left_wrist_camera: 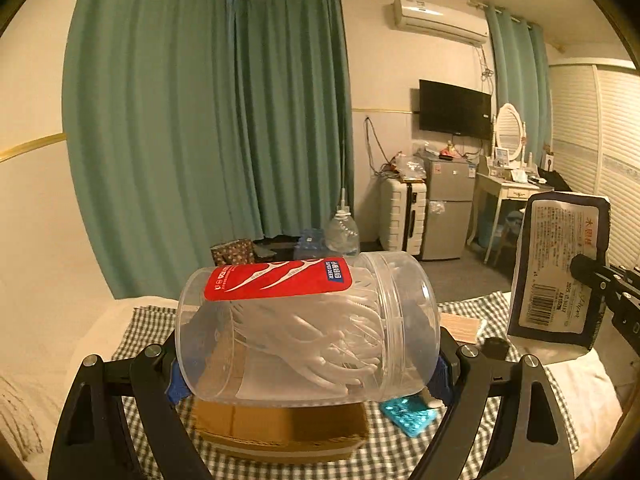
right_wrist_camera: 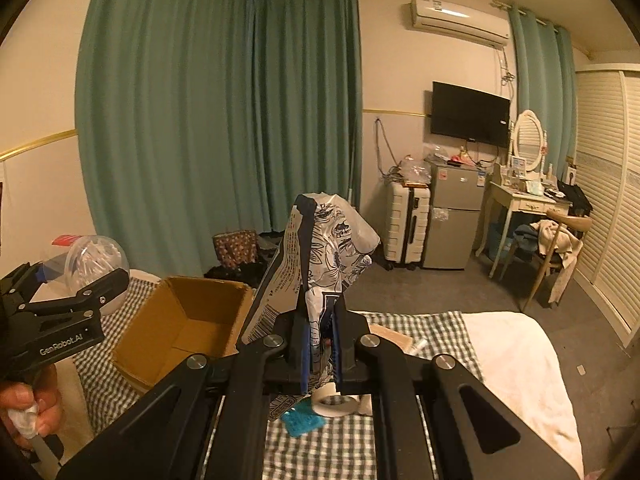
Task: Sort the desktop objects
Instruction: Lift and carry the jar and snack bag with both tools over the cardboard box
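Note:
My left gripper (left_wrist_camera: 308, 368) is shut on a clear plastic jar of floss picks (left_wrist_camera: 304, 332) with a red label, held on its side above an open cardboard box (left_wrist_camera: 280, 428). The jar also shows in the right wrist view (right_wrist_camera: 96, 268), with the left gripper (right_wrist_camera: 60, 320) at the left. My right gripper (right_wrist_camera: 320, 340) is shut on a navy and white printed packet (right_wrist_camera: 320, 248), held upright above the checked cloth (right_wrist_camera: 432, 328). The packet also shows in the left wrist view (left_wrist_camera: 560, 276). The box (right_wrist_camera: 180, 320) stands open and looks empty.
On the checked cloth lie a teal blister pack (right_wrist_camera: 302, 424), a white tape roll (right_wrist_camera: 336, 402) and a flat tan packet (left_wrist_camera: 460, 326). A white bedsheet (right_wrist_camera: 520, 360) lies at the right. Curtains, a fridge, a suitcase and a dressing table stand far behind.

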